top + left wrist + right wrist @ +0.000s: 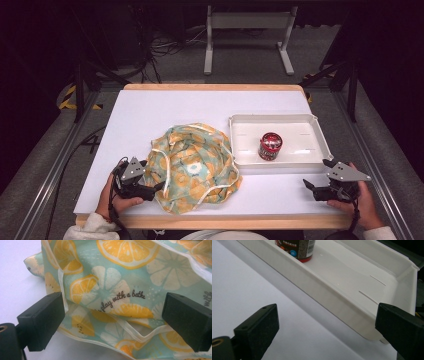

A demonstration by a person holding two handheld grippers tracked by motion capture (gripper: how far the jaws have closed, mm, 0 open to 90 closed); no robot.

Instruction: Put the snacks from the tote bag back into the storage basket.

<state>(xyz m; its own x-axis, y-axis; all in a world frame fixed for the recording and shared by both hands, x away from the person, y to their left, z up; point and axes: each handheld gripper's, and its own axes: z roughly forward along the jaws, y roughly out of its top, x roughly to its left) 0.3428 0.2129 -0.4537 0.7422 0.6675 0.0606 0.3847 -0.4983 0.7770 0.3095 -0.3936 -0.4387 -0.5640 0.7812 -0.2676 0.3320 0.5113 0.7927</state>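
White tabletop (150,115) carries a crumpled lemon-print cloth bag (192,167). Left gripper (112,320) gapes wide at its edge; a shallow bite may snag only the drawstring (130,327). Right gripper (332,332) waits wide beside the tray (332,300).

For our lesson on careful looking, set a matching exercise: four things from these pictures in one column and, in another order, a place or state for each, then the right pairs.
Things:
1. cloth bag
2. can
3. tray
4. right claw

Places or states:
A. upright inside the tray
B. open, over bare table in front of the tray
C. crumpled, printed with orange slices
D. white, on the table's right half

Pairs: 1-C, 2-A, 3-D, 4-B
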